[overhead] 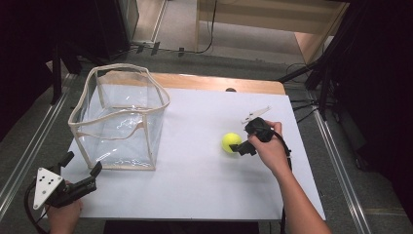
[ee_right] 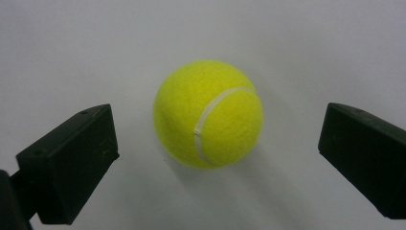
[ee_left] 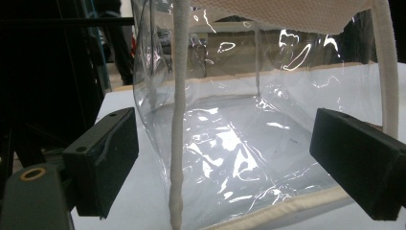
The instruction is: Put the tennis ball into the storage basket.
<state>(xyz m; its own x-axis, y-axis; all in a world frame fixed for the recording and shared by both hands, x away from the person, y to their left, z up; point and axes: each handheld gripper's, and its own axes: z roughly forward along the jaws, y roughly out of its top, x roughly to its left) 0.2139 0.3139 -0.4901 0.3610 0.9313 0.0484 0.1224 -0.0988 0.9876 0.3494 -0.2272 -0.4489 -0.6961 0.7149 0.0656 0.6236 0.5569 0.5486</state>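
Our right gripper (ee_right: pixel 218 143), jaws spread, flanks a tennis ball (ee_right: pixel 208 113) right of the clear bag (overhead: pixel 119 117); left gripper (ee_left: pixel 239 158) released.

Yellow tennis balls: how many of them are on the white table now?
1. The yellow felt tennis ball lies on the white table, right of the clear plastic box with cream fabric edging, between the open jaws of the right gripper, untouched.
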